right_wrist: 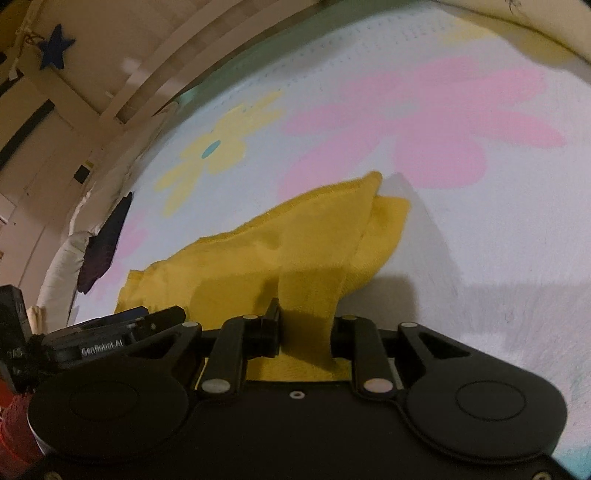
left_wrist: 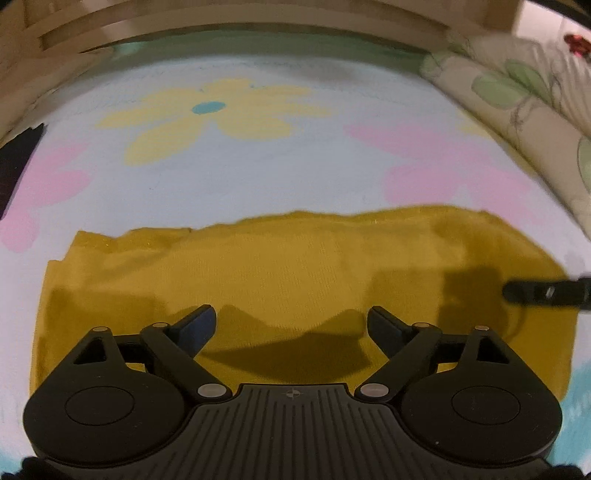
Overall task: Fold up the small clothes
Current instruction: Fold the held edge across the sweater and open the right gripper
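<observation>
A mustard-yellow garment (left_wrist: pixel 295 266) lies spread flat on a pale blue blanket with flower prints (left_wrist: pixel 258 173). My left gripper (left_wrist: pixel 291 326) hovers over the garment's near part, open, with nothing between its fingers. My right gripper (right_wrist: pixel 306 325) is shut on a raised fold of the yellow garment (right_wrist: pixel 295 251) at its right end; the cloth stands up in a pinched ridge between the pads. A finger of the right gripper (left_wrist: pixel 546 291) shows at the right edge of the left wrist view. The left gripper (right_wrist: pixel 110 332) shows at the lower left of the right wrist view.
A floral pillow (left_wrist: pixel 517 96) lies along the blanket's right side. A dark cloth (right_wrist: pixel 107 240) sits at the blanket's left edge. A wooden slatted rail (left_wrist: pixel 221 29) runs behind the blanket. A blue star (right_wrist: pixel 55 51) hangs on the wall.
</observation>
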{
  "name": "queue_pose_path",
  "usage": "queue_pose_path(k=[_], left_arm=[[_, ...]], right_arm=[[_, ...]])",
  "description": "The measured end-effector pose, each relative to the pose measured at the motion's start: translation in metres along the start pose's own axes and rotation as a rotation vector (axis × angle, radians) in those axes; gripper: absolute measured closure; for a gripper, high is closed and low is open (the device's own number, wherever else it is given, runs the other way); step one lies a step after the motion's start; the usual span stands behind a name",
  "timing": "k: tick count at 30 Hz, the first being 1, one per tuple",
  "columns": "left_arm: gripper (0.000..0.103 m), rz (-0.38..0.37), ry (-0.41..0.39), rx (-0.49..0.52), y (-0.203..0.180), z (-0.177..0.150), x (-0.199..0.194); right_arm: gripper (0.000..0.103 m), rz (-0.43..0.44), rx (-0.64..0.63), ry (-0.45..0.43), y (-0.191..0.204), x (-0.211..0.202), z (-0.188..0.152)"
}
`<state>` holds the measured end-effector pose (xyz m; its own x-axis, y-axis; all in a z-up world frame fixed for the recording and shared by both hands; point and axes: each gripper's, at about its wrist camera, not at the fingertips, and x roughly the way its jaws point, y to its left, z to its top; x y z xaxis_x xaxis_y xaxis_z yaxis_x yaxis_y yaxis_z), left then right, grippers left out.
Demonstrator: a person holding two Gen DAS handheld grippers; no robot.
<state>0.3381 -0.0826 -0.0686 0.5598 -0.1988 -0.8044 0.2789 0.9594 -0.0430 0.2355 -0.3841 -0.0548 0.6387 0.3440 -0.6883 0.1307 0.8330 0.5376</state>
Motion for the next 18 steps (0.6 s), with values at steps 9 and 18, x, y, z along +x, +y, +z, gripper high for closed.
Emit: queue_pose_path(k=[9,18], left_arm=[[0.010,-0.056,0.002,-0.046,0.027,0.000,-0.007],[0.010,0.006,-0.060,-0.204,0.111,0.000,-0.052]], right_arm=[[0.073,-0.022,0.002,-0.015,0.035,-0.004,0.004],[0.073,0.020,-0.029,-0.025,0.092,0.003,0.009]])
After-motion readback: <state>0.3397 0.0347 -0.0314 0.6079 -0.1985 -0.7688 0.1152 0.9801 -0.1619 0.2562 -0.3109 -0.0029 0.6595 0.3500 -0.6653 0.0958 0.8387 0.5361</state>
